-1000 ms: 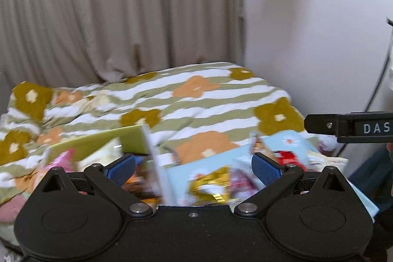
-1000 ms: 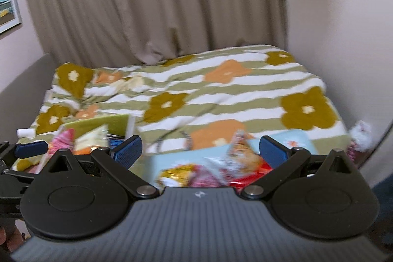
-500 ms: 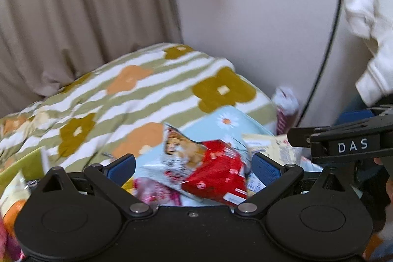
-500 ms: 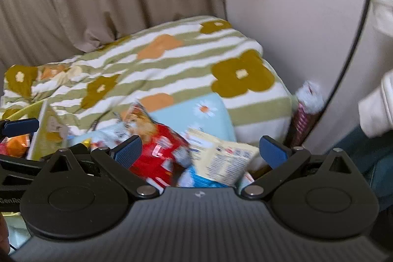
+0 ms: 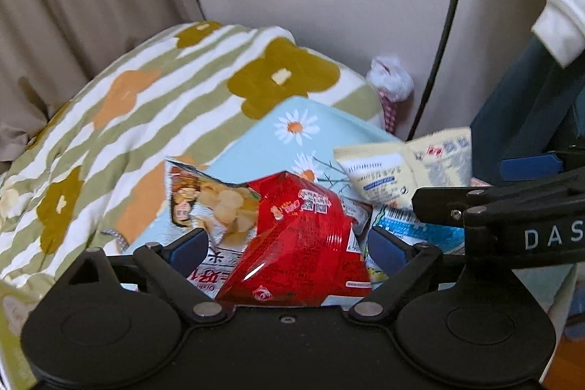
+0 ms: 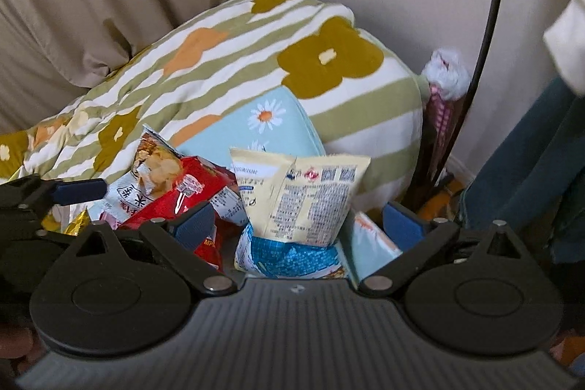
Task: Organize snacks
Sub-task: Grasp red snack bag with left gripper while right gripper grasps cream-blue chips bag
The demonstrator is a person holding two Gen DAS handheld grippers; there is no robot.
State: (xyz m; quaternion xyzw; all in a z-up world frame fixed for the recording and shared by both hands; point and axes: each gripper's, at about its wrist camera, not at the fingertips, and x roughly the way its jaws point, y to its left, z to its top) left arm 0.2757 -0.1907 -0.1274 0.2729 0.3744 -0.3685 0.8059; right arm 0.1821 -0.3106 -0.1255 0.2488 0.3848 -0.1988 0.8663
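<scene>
Item: red bag [image 5: 303, 236], on the bed [image 5: 146, 105] in a snack pile atop a blue daisy cloth [image 5: 270, 141].
Position: directly ahead of the left gripper [image 5: 289, 247], between its jaws; long axis running near to far, roughly along the gripper's line.
Jaws, left: apart and closing, pads not yet pressing the bag.
Neighbour: yellow bag [image 6: 299, 196], upright, just right of the red one, framed by the right gripper [image 6: 298, 225], jaws wide apart and holding nothing.
Pose: both grippers tilted downward at the pile, side by side; the left is nearer the red bag.
</scene>
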